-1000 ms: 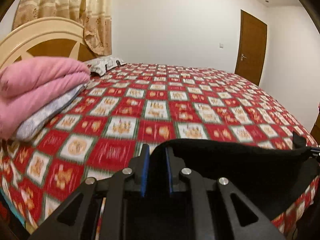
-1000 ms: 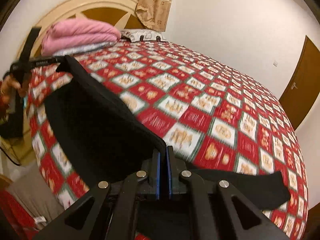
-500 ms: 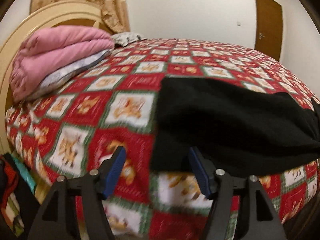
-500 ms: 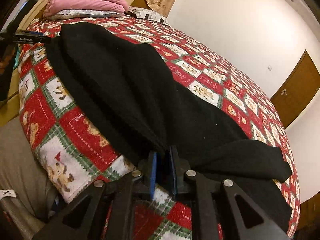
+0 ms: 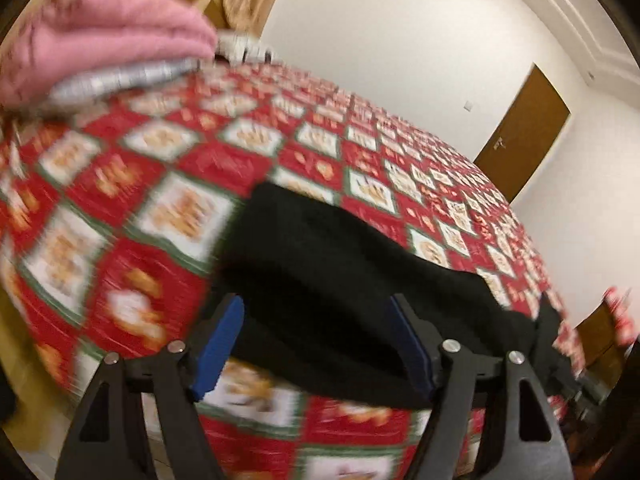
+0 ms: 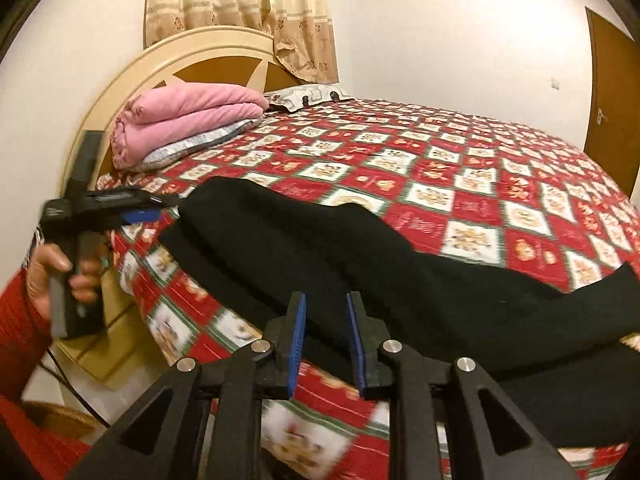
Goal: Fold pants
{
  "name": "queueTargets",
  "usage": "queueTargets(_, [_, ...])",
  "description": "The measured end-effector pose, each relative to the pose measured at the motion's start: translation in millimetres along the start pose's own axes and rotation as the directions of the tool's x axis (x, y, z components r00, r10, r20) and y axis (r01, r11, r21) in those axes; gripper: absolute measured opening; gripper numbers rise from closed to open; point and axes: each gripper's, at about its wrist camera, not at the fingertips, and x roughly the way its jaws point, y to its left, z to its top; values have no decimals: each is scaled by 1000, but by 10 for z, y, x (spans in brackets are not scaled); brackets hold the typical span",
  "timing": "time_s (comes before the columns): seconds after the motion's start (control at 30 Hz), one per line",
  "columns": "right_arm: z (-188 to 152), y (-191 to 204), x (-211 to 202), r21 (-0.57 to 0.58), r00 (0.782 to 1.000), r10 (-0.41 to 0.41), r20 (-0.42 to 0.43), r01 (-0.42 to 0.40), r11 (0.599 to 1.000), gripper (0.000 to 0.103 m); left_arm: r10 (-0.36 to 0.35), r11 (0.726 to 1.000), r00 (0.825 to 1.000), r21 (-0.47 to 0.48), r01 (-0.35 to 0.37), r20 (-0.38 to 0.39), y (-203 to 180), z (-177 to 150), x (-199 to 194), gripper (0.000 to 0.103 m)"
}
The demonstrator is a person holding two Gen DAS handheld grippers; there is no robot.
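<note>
The bed (image 6: 480, 184) fills most of both views, covered by a red, white and green patterned bedspread (image 6: 460, 208) that looks flat and fairly grippy, a good soft base for folding. Behind it stand white walls, a brown door (image 6: 612, 92) at the right edge of the right wrist view, a round cream headboard (image 6: 188, 56) and a beige curtain (image 6: 240, 12) at the upper middle. A folded pink blanket (image 6: 180, 120) sits at the upper left of the bed, with a pillow (image 6: 308, 94) beside it.

The black pants (image 6: 340, 264) lie along the near edge of the bed, running from left of centre to the lower right of the right wrist view, apparently already doubled lengthwise. They look soft, limp and light to moderate in weight, likely a thick knit that drapes rather than holds shape; they should not slip much on the bedspread. A sensible hold is probably at an end or a folded edge, pinching both layers together.

The left tool (image 5: 316, 344) hangs wide apart at the bottom of its blurred view, straddling the near end of the pants and holding nothing. The right tool (image 6: 326, 344) stands parted by a narrower gap just above the cloth edge, also empty.
</note>
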Motion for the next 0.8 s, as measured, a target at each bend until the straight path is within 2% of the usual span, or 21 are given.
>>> queueTargets(0.1, [-71, 44, 36, 42, 999, 33, -14, -33, 999, 22, -71, 990, 993, -131, 59, -89, 35, -51, 279, 61])
queueTargets(0.17, [-122, 0, 47, 68, 999, 46, -29, -44, 997, 22, -93, 979, 989, -189, 70, -115, 66, -64, 416, 59])
queueTargets(0.23, [-195, -138, 57, 142, 996, 76, -44, -69, 987, 22, -97, 972, 991, -224, 76, -87, 90, -24, 447, 59])
queueTargets(0.3, [-261, -310, 61, 244, 993, 111, -41, -98, 965, 22, -130, 946, 991, -305, 112, -39, 173, 51, 453, 59])
queueTargets(0.33, [-325, -465, 57, 343, 990, 138, -32, -119, 932, 23, -136, 935, 991, -330, 128, -2, 203, 74, 442, 59])
queueTargets(0.37, [-374, -581, 54, 412, 988, 156, -21, -134, 901, 29, -118, 933, 993, -339, 119, 24, 227, 105, 431, 59])
queueTargets(0.4, [-422, -683, 42, 470, 986, 168, -9, -144, 871, 34, -98, 935, 995, -340, 103, 33, 253, 136, 414, 56])
queueTargets(0.43, [-499, -830, 11, 543, 986, 163, 15, -145, 827, 46, -77, 938, 996, -335, 85, 38, 252, 153, 410, 49])
queueTargets(0.47, [-544, -906, -24, 572, 989, 147, 32, -139, 808, 53, -55, 946, 998, -317, 65, 42, 231, 169, 407, 28])
queueTargets(0.5, [-575, -967, -65, 592, 991, 125, 46, -128, 796, 54, -58, 953, 997, -297, 68, 44, 214, 174, 406, 12])
queueTargets(0.6, [-647, -1149, -179, 642, 996, 54, 65, -83, 762, 54, -62, 955, 996, -287, 76, 60, 249, 130, 377, 11])
queueTargets(0.7, [-640, -1285, -171, 678, 997, 32, 64, -67, 732, 54, -43, 967, 996, -249, 61, 74, 217, 109, 280, 11])
queueTargets(0.8, [-576, -1382, 56, 728, 995, 95, 39, -93, 679, 54, -26, 975, 997, -219, 42, 73, 213, 103, 270, 11])
